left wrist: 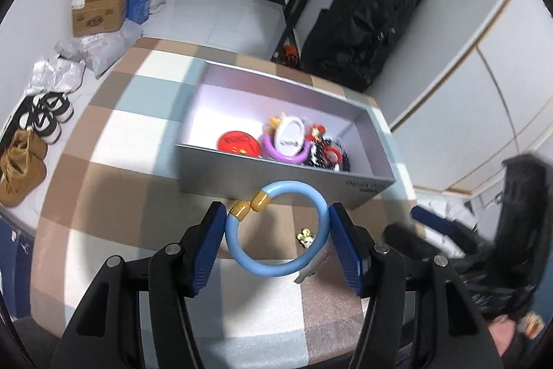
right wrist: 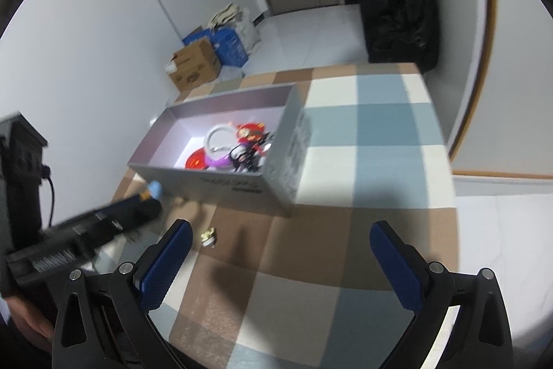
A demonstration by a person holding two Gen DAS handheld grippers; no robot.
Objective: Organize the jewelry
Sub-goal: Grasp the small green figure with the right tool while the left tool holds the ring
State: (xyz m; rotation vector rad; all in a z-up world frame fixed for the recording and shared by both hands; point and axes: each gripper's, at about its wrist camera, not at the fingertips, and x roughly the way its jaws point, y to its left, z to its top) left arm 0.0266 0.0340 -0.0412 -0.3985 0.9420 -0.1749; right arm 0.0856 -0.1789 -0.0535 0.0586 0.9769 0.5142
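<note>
Left gripper point(left wrist: 276, 227) clenched across a blue bangle point(left wrist: 276, 229), one pad point(left wrist: 207, 244) on each side of the ring, held just short of the near wall of the grey box point(left wrist: 276, 177). The bangle has two gold caps point(left wrist: 250, 204) at its opening, turned toward the box; a small white tag point(left wrist: 309, 268) hangs from its lower right.

Box sits on the checked mat point(left wrist: 138, 134), well in from the edges. Inside, bunched at its near right end: a red disc point(left wrist: 239, 142), a purple ring point(left wrist: 281, 149), a white round piece point(left wrist: 289, 134) and black beaded items point(left wrist: 328, 156). A small pale earring point(right wrist: 208, 237) lies loose on the mat in front of the box's near wall.

Right gripper point(right wrist: 280, 261) released, fingers wide apart, nothing between them, hovering over the mat near the earring.

Judgement: the bangle looks light, rigid and smooth, so likely slippery under the pads. Gripping across the widest part suits it; keep off the capped gap, where the ring may flex. The earring is tiny and probably delicate; it wants a pinch at the fingertips.
</note>
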